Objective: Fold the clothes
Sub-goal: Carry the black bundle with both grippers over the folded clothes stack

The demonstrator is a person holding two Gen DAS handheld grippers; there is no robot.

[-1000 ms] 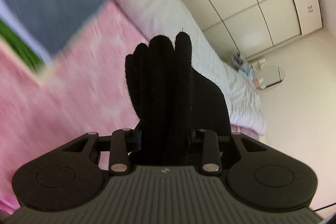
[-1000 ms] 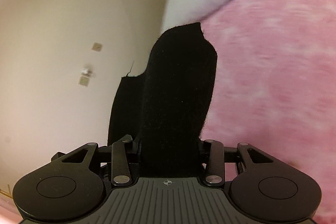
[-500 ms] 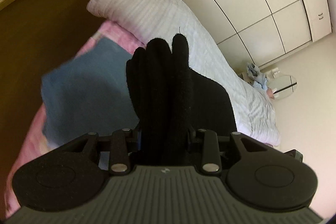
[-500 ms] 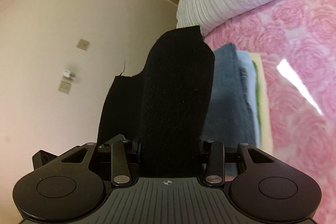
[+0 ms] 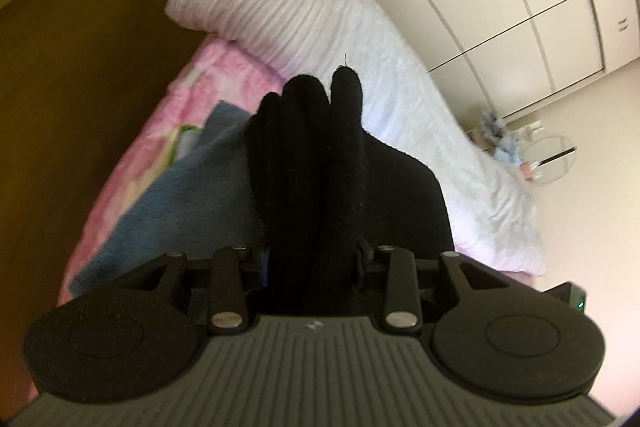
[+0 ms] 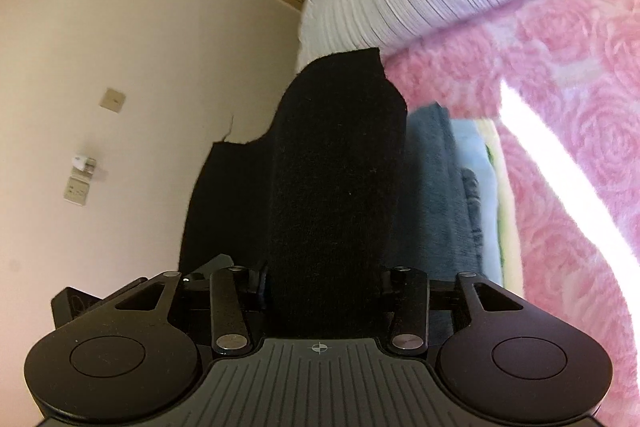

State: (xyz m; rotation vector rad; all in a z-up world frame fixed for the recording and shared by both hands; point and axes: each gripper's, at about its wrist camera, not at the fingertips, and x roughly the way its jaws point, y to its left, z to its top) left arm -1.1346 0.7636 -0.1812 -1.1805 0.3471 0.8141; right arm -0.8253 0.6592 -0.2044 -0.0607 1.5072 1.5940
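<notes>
Left wrist: my left gripper (image 5: pixel 312 259) clamps bunched black garment (image 5: pixel 320 163); right gripper (image 6: pixel 326 279) likewise (soft, floppy knit). Grip edges.

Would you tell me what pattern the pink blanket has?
Roses on the pink blanket, clearest in the right wrist view.

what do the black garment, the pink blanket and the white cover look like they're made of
Black garment: probably knit or fleece, matte with a fuzzy nap and stray fibres at the edge. Pink blanket: looks like plush fleece, embossed with rose shapes. White cover: soft ribbed or crinkled fabric, perhaps cotton; ridged stripes show.
</notes>
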